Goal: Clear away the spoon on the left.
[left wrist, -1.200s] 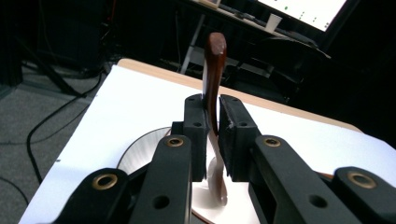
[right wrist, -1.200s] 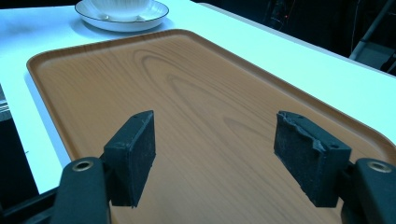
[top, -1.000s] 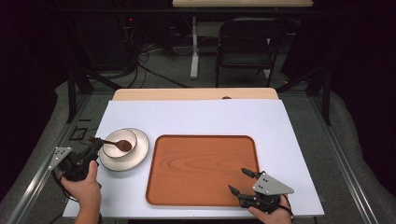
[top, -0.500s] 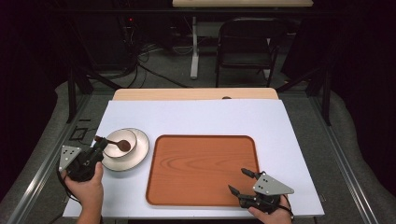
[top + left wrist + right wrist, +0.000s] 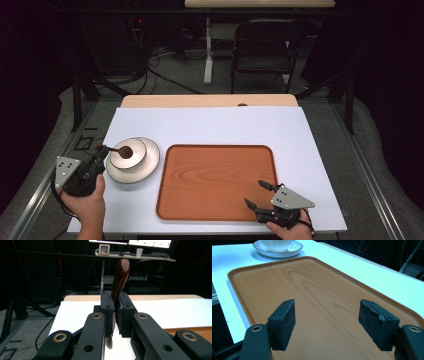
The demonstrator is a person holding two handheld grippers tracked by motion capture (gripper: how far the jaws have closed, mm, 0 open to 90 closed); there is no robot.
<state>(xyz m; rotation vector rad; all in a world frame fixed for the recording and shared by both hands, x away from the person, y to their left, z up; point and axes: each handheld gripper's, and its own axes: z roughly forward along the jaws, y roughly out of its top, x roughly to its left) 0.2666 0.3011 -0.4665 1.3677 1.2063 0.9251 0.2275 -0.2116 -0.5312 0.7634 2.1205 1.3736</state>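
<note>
A brown wooden spoon (image 5: 123,151) is clamped by its handle in my left gripper (image 5: 101,150). Its head hangs over the white bowl (image 5: 137,147), which sits on a white plate (image 5: 146,165) at the table's left. In the left gripper view the spoon (image 5: 120,277) stands up between the pads of the left gripper (image 5: 115,305). My right gripper (image 5: 253,192) stands open over the front right corner of the wooden tray (image 5: 215,175). Between the wide-apart pads of the right gripper (image 5: 327,317) there is only the bare tray (image 5: 319,290).
The white tabletop (image 5: 215,127) extends behind the tray, with a wooden strip along its far edge. On the floor beyond the table are a black chair (image 5: 262,47) and cables. The bowl (image 5: 277,243) and plate (image 5: 295,246) lie beyond the tray's far corner in the right gripper view.
My left gripper has drawn slightly left and up with the spoon, lifting its head off the bowl's middle toward the rim. The right gripper has kept still.
</note>
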